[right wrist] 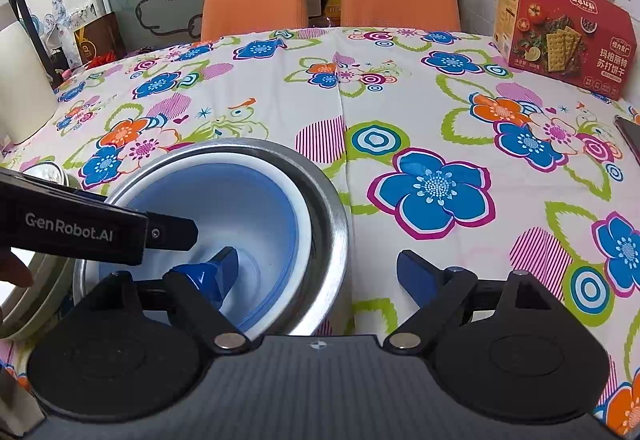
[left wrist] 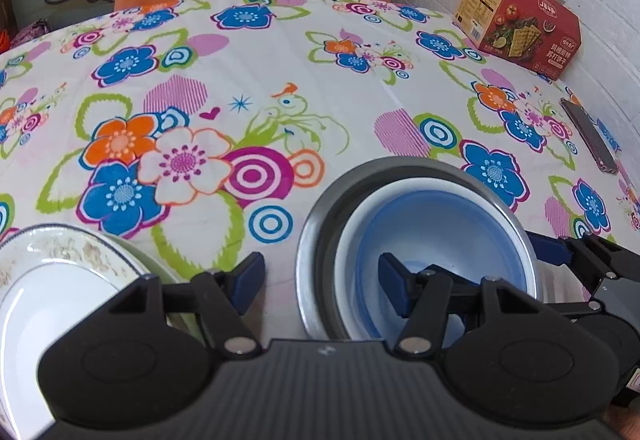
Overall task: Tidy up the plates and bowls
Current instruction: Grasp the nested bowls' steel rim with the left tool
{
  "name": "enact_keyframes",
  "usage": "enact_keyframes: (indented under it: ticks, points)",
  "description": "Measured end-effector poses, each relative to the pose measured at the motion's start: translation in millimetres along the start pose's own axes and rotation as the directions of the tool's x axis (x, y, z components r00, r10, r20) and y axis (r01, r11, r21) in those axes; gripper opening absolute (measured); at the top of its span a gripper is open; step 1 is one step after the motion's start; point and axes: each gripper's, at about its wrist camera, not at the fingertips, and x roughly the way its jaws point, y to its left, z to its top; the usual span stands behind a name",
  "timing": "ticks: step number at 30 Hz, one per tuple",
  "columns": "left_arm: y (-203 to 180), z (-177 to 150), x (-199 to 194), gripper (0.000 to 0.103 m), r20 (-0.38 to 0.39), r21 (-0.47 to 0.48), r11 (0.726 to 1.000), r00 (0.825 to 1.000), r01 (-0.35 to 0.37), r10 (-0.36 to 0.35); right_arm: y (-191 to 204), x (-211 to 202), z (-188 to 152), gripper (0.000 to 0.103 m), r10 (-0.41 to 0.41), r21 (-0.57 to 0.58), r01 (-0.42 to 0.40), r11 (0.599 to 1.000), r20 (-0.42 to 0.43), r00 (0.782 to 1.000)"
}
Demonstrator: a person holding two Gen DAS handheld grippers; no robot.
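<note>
A floral tablecloth (right wrist: 400, 112) covers the table, and near its front edge a blue bowl (right wrist: 248, 208) sits nested in a white bowl (right wrist: 301, 208) inside a steel bowl (right wrist: 332, 224). Both grippers are spread wide, straddling this stack's rim: the left gripper (left wrist: 320, 284) from the left, the right gripper (right wrist: 320, 272) from the right. White plates (left wrist: 60, 280) lie just left; a cracker box (right wrist: 568, 40) stands far right.

both grippers, left gripper (left wrist: 320, 286) and right gripper (right wrist: 316, 276), hold their fingers spread wide apart.

White plate (left wrist: 60, 300) cut off at left edge, phone (left wrist: 592, 136) clipped at right — cracker box (right wrist: 560, 40) small print unreadable
</note>
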Motion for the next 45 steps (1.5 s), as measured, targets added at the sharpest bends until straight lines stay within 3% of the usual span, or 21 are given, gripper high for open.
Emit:
enact_keyframes:
  ticks: [9, 14, 24, 29, 32, 37, 41, 43, 45]
  points:
    - [-8.1, -2.6, 4.6, 0.066, 0.009, 0.049, 0.998, 0.999, -0.037, 0.037, 0.8, 0.3, -4.4, 0.077, -0.003, 0.0, 0.003, 1.0, 0.044, 0.999]
    - [-7.6, 4.2, 9.0, 0.066, -0.032, 0.125, 0.989, 0.997, 0.079, -0.075, 0.6, -0.3, -6.6, 0.077, -0.005, 0.005, 0.004, 1.0, 0.057, 0.998]
    - [-0.9, 8.8, 10.1, 0.066, -0.066, 0.2, 0.967, 0.987, 0.157, -0.147, -0.6, -1.2, -7.9, 0.08, 0.009, -0.004, -0.009, 1.0, 0.059, 0.998]
    - [-4.9, 8.7, 11.3, 0.066, -0.056, 0.217, 0.967, 0.991, 0.133, -0.124, 1.2, -0.6, -12.4, 0.082, -0.004, 0.008, 0.003, 1.0, 0.1, 0.995]
    - [-6.2, 7.9, 11.9, 0.066, -0.046, 0.225, 0.967, 0.993, 0.12, -0.112, 1.4, 0.5, -6.5, 0.082, 0.002, -0.005, -0.002, 1.0, 0.065, 0.998]
    - [-5.0, 8.3, 11.4, 0.066, -0.051, 0.225, 0.967, 0.992, 0.123, -0.114, 7.7, -5.6, -6.4, 0.076, -0.026, -0.044, 0.029, 0.999, 0.068, 0.997]
    - [-4.6, 9.1, 10.8, 0.066, -0.06, 0.229, 0.965, 0.991, 0.129, -0.118, 3.2, -3.6, -7.8, 0.07, 0.027, -0.012, -0.027, 1.0, 0.049, 0.998]
    - [-4.7, 9.4, 10.8, 0.066, -0.059, 0.228, 0.965, 0.991, 0.129, -0.118, 7.7, -4.7, -6.1, 0.054, 0.041, -0.033, -0.039, 0.999, 0.043, 0.998]
    - [-4.4, 8.7, 10.5, 0.054, -0.041, 0.227, 0.967, 0.993, 0.117, -0.111, 12.4, -5.5, -5.2, 0.044, 0.075, -0.041, -0.074, 0.996, 0.038, 0.996]
